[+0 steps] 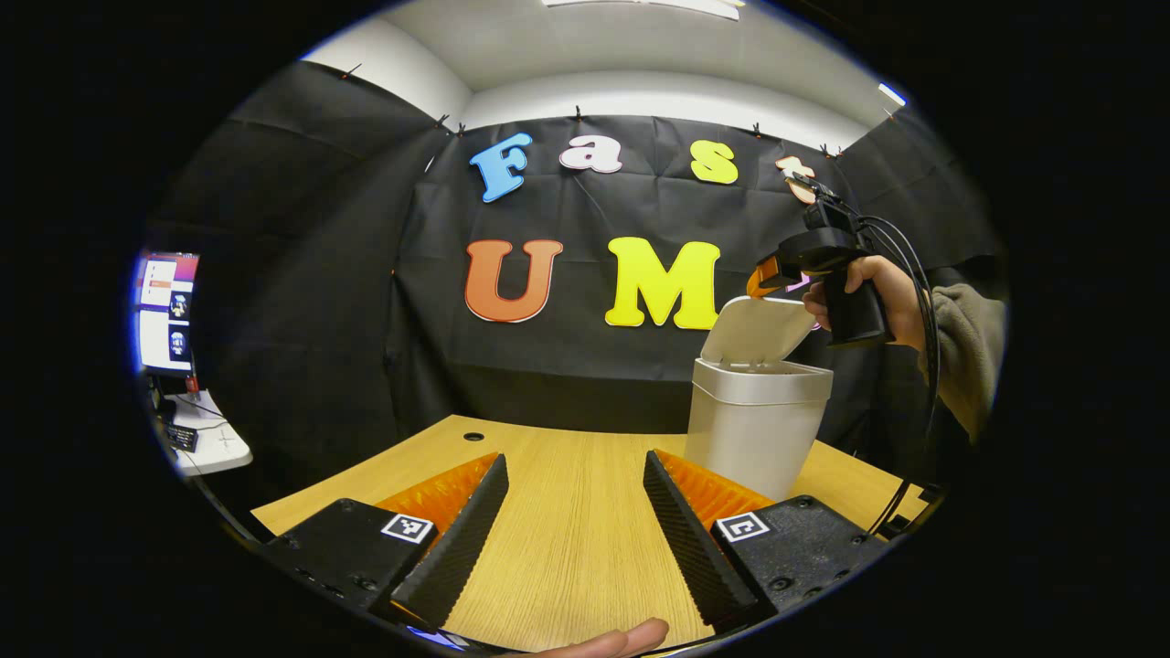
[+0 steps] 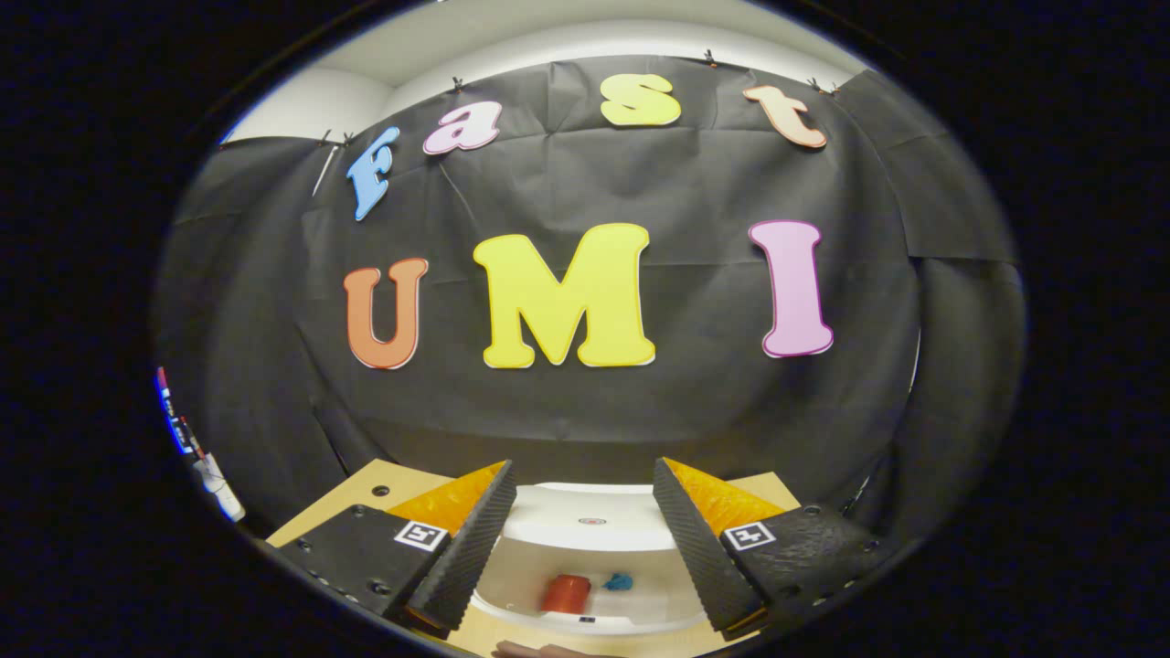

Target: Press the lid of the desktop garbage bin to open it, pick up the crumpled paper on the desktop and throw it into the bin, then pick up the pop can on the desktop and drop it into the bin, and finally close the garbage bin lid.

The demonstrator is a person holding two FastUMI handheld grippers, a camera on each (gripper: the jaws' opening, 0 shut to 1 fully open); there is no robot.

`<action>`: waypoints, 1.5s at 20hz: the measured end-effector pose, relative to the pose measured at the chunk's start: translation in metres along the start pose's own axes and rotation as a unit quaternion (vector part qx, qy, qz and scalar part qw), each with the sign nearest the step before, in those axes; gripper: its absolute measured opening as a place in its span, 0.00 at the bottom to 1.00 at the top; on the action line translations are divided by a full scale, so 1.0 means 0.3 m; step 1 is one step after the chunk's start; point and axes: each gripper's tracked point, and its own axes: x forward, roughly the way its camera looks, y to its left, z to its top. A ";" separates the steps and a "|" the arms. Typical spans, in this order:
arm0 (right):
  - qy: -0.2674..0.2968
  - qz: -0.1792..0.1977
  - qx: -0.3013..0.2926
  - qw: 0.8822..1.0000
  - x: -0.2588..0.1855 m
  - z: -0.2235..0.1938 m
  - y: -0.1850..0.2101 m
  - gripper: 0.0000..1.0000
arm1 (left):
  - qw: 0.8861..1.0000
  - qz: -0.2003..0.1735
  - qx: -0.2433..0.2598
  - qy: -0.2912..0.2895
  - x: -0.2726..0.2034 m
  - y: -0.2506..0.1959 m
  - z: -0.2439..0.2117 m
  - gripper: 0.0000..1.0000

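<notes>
Right gripper released above open bin, can inside, left gripper released

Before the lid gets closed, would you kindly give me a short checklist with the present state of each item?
1. Red pop can inside the white plastic garbage bin: ok.
2. Blue crumpled paper inside the bin: ok.
3. White flip lid raised, not yet closed: ok.
4. Right gripper open and empty above the bin opening: ok.
5. Left gripper open and empty over the light wooden desktop, beside the bin: ok.
6. Bin interior fully visible: cannot tell.
</notes>
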 end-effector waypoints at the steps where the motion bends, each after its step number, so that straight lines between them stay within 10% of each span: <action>1: 0.003 -0.001 -0.002 1.000 -0.009 -0.018 -0.011 0.94 | 1.000 0.003 0.008 -0.002 -0.001 -0.002 0.004 0.96; 30: 0.115 -0.019 -0.029 0.993 0.030 -0.380 -0.036 0.99 | 1.000 -0.011 0.002 0.015 0.001 -0.063 -0.020 0.96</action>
